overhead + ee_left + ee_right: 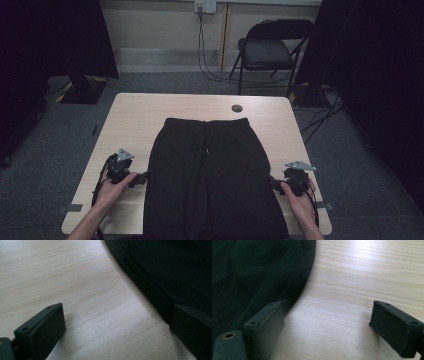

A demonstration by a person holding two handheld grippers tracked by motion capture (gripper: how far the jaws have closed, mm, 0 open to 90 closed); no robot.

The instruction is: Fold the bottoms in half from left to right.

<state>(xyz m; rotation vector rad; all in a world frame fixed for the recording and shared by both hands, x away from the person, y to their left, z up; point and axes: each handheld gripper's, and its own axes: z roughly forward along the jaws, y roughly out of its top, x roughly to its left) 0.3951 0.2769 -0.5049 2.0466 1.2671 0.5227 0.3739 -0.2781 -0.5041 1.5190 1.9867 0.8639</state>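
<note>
now both grippers, left (141, 178) and right (273, 184), fingers open, flank the black shorts (210, 175) at nine and three o'clock; next, pinch the side hems.

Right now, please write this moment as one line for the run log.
black shorts: flat on table | left gripper: open, at shorts' left edge | right gripper: open, at right edge | nothing held

Free room and obstacles. Black shorts (210, 175) cover the bench (135, 112) centre from near edge to approx. mid-depth. Bare wood strips run L and R of the shorts; each holds one gripper, left gripper (144, 178) and right gripper (272, 183), jaws apart w/ bare wood between. Far strip is free except a small dark disc (237, 108).
</note>
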